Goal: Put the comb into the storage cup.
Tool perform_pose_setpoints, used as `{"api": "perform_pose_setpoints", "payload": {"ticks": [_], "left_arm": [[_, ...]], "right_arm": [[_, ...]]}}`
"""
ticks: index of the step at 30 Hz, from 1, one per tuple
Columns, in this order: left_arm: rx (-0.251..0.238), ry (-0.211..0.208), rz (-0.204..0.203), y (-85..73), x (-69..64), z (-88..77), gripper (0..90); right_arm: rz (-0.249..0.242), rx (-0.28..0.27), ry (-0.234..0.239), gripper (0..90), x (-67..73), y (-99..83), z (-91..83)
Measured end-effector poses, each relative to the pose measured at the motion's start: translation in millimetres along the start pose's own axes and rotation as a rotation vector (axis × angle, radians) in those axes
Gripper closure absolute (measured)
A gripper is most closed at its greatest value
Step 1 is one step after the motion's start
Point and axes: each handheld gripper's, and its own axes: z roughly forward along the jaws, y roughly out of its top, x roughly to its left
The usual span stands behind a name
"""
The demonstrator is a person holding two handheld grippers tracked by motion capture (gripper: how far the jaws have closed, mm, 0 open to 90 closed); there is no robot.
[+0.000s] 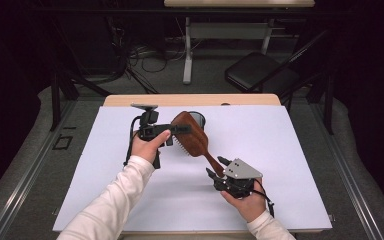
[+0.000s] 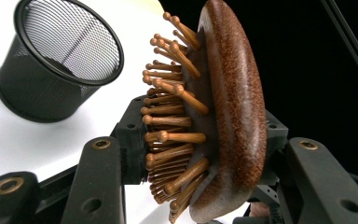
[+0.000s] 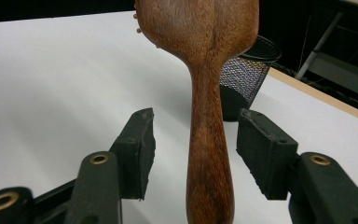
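A brown wooden hairbrush (image 1: 192, 137) hangs in the air above the white table sheet (image 1: 290, 150), its handle slanting toward my right hand. My left gripper (image 1: 179, 131) is shut on the brush head (image 2: 235, 107), one pad against the wooden pins and the other on the smooth back. My right gripper (image 1: 217, 166) stands open around the end of the handle (image 3: 208, 140); its pads (image 3: 140, 144) flank the handle with a gap on each side, not touching it.
A black mesh cup (image 1: 199, 117) stands upright on the sheet just behind the brush, also in the left gripper view (image 2: 51, 65) and the right gripper view (image 3: 247, 70). Beyond the table's far wooden edge (image 1: 190, 100) are a folding chair (image 1: 260, 72) and another desk's legs.
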Motion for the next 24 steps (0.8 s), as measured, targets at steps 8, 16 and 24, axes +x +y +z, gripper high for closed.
{"api": "perform_pose_setpoints", "payload": {"ticks": [8,16,24], "left_arm": [[-0.019,0.021,0.017,5.9,2.3,-5.7,50.6],[-0.044,0.042,0.021,11.2,3.6,-12.0,50.5],[-0.056,0.058,0.030,16.4,3.6,-18.0,50.5]], "right_arm": [[0.003,-0.001,-0.010,42.6,-3.2,1.6,-2.7],[-0.017,-0.006,-0.021,43.1,-4.6,2.8,-4.0],[-0.048,-0.015,-0.044,40.8,-5.4,4.8,-6.3]]}}
